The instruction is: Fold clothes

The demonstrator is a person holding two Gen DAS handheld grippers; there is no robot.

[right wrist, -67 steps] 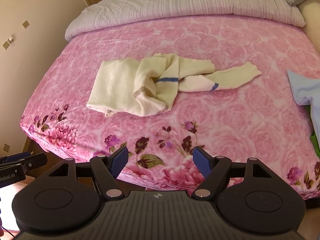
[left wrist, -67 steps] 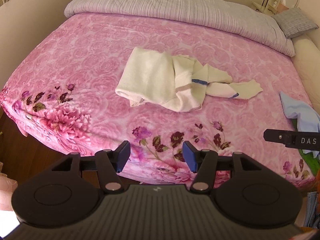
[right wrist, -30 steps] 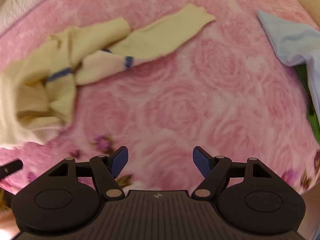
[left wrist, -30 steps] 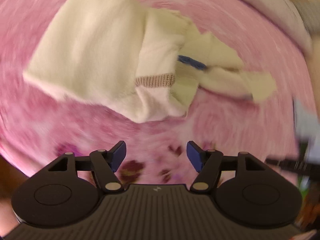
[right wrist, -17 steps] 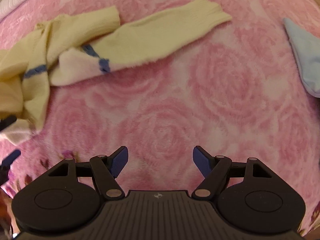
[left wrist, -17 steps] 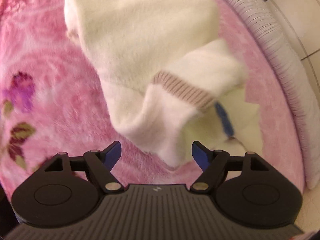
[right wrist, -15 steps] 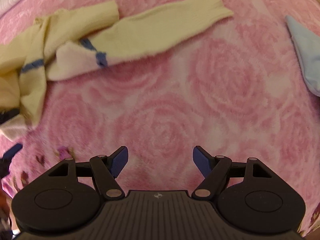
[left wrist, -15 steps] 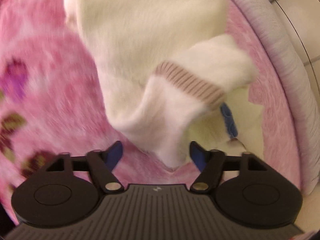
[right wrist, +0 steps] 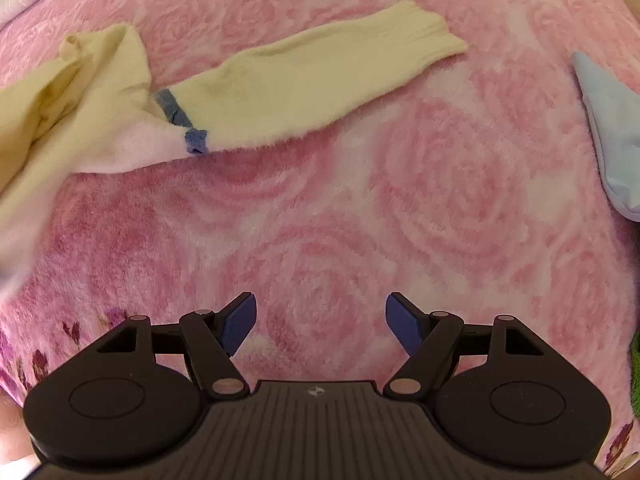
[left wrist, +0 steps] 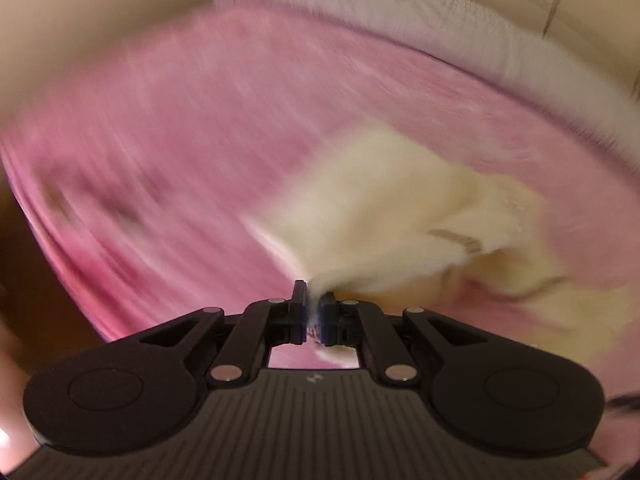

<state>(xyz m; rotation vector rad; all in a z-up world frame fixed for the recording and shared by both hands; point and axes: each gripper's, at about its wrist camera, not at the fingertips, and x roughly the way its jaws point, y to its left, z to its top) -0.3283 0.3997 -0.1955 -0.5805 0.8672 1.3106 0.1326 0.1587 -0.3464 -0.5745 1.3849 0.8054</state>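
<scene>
Pinching the cream sweater on the pink bed.

Left claw (left wrist: 313, 312) pressing together on an edge of the cream sweater (left wrist: 384, 208), blurred over the pink blanket (left wrist: 180, 128); grey quilt (left wrist: 440, 20) showing only in the left view. Right claw (right wrist: 320, 320) hovering spread wide over the blanket, empty; right view alone showing the sleeve (right wrist: 320, 76) lying flat, a blue band (right wrist: 196, 140), a pale blue cloth (right wrist: 608, 136) well apart.

The black left gripper (left wrist: 314, 312) dropped to the pale cream fleece sweater (left wrist: 384, 216) and clamped its edge — fingers had been apart — and the garment's body was dragged across the pink rose-patterned bedspread (left wrist: 180, 128).
</scene>
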